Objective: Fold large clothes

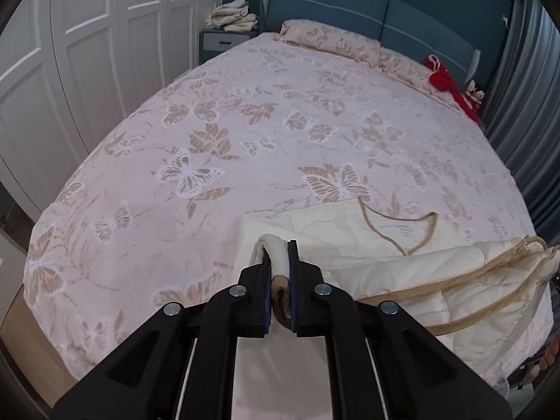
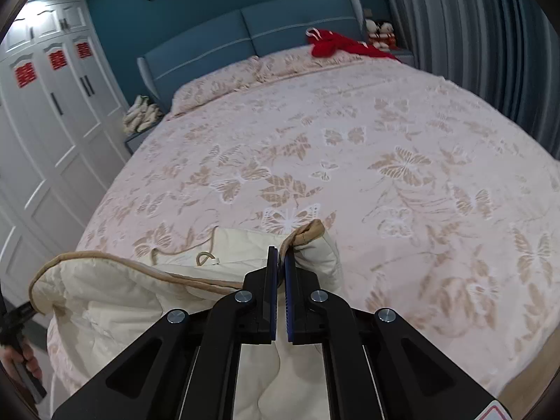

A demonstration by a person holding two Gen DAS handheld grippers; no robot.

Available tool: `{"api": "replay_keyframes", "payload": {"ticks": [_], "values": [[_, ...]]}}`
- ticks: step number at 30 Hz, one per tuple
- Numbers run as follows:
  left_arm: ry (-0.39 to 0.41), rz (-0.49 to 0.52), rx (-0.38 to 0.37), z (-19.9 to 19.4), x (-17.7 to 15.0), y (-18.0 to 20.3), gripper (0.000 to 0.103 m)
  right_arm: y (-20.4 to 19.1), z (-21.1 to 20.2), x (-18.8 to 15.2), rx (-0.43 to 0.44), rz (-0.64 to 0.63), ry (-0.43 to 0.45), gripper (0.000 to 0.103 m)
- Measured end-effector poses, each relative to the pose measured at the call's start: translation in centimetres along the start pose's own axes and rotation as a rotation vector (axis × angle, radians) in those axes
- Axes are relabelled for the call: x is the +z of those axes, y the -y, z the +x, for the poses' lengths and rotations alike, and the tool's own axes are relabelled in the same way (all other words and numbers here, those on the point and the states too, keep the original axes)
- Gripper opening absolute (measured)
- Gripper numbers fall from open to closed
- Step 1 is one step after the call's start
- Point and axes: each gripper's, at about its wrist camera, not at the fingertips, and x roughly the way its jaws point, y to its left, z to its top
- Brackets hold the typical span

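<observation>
We have one quilt (image 1: pixel 402 273), cream with tan piping, lying at the foot of one bed (image 1: pixel 245 122), at about 5 o'clock in the left wrist view and 7 o'clock in the right. Our left gripper (image 1: pixel 279 255) is clenched on a rolled cream edge of it, with tan piping showing between the two pads. Our right gripper (image 2: pixel 280 262) pinches the piped corner of the quilt (image 2: pixel 140 301), its two pads nearly touching with the fabric between them. One loose tan cord (image 1: pixel 402 224) loops across the quilt's flat top layer.

The bed carries one pink butterfly-print cover. At its head, near 12 o'clock, we count two matching pillows (image 1: pixel 325 36) in a row against one blue headboard (image 1: pixel 350 10). One red garment (image 2: pixel 336 45) lies at the head corner, at 1 o'clock in the right view, with two plush toys (image 2: pixel 381 33) just beside it. One nightstand (image 1: pixel 224 42) at 11 o'clock holds one pile of cream cloth (image 1: pixel 232 15). A white wardrobe (image 2: pixel 52 105) fills 9 o'clock.
</observation>
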Motion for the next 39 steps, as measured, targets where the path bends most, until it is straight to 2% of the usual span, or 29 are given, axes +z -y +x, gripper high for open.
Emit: {"api": "replay_keyframes", "payload": {"ticks": [6,13,21,28,31,32,33,34,35,36,37,38,39], "values": [[-0.086,-0.031,0.028,6.2,0.6,-0.1,0.009,0.4,6.2,0.3,-0.034,0.042,-0.052,0.003],[-0.133,0.013,0.076,11.2,-0.5,0.5,0.010,1.2,11.8,-0.7,-0.077,0.058,-0.126,0.003],[-0.138,0.053,0.099,14.2,-1.2,1.2,0.010,1.6,16.2,-2.2,-0.119,0.050,-0.184,0.003],[-0.080,0.080,0.107,14.7,-2.3,1.4,0.010,0.9,17.4,-2.9,-0.166,-0.007,-0.187,0.003],[-0.065,0.051,0.070,13.4,-1.9,1.0,0.013,1.1,15.9,-2.1,-0.122,0.020,-0.168,0.009],[-0.050,0.030,0.044,12.1,-1.6,0.5,0.014,1.6,14.6,-1.5,-0.078,0.051,-0.142,0.023],[-0.030,0.014,0.017,10.9,-1.4,0.1,0.017,2.1,13.3,-1.0,-0.046,0.080,-0.110,0.033],[-0.010,0.003,-0.011,9.6,-1.1,-0.3,0.022,2.9,11.3,-0.5,-0.010,0.116,-0.053,0.054],[0.012,-0.011,-0.051,8.0,-0.8,-1.0,0.025,3.4,9.8,-0.1,0.009,0.140,-0.002,0.064],[0.040,-0.025,-0.056,6.5,-0.5,-1.6,0.051,4.3,8.0,0.2,0.024,0.171,0.060,0.066],[0.095,-0.040,-0.011,4.8,-0.3,-2.3,0.084,5.3,6.4,0.4,0.031,0.202,0.103,0.067],[0.150,-0.055,-0.002,3.5,-0.2,-2.9,0.089,6.2,5.4,0.5,0.040,0.227,0.113,0.067],[0.193,-0.073,-0.015,2.4,0.0,-3.6,0.090,6.7,5.1,0.5,0.041,0.239,0.103,0.067]]}}
